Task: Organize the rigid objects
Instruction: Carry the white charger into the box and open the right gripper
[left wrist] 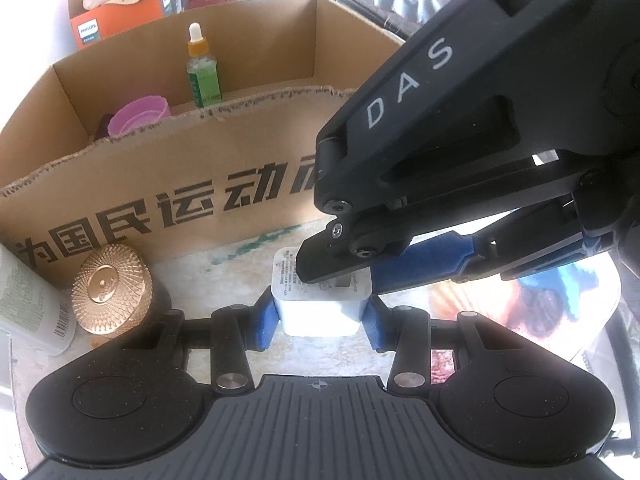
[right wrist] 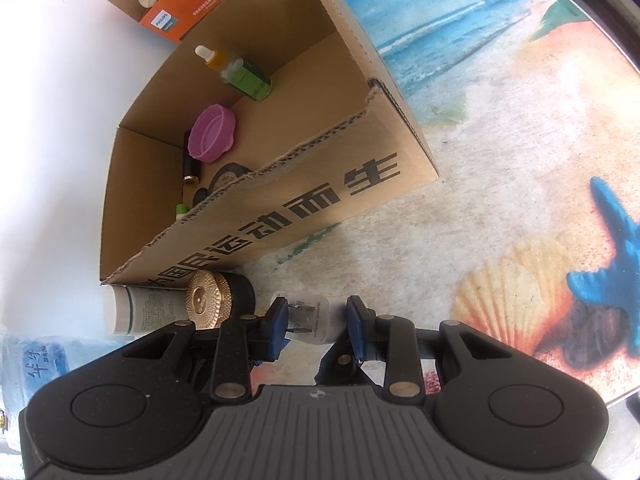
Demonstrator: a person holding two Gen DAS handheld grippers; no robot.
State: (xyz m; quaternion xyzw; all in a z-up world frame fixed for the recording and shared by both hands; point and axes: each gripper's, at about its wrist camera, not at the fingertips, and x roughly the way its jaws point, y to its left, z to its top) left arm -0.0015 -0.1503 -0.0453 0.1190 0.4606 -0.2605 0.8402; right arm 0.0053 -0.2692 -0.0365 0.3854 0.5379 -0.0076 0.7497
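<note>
A white charger plug (left wrist: 320, 314) stands on the table in front of a cardboard box (left wrist: 200, 200). My left gripper (left wrist: 322, 322) is shut on it, one blue pad pressed against each side. My right gripper (left wrist: 340, 276) reaches in from the upper right, its fingers astride the charger's top. In the right wrist view the charger (right wrist: 316, 308) sits between the blue pads of my right gripper (right wrist: 318, 320), prongs facing up, and the pads close on it. Inside the box (right wrist: 320, 200) are a green dropper bottle (right wrist: 244, 76), a purple cup (right wrist: 210, 138) and several small dark items.
A dark jar with a gold patterned lid (left wrist: 110, 292) stands just left of the charger, beside a white tube (left wrist: 28, 304) lying against the box. An orange Philips carton (left wrist: 112, 12) sits behind the box. A beach-print table cover (right wrist: 500, 160) spreads out to the right.
</note>
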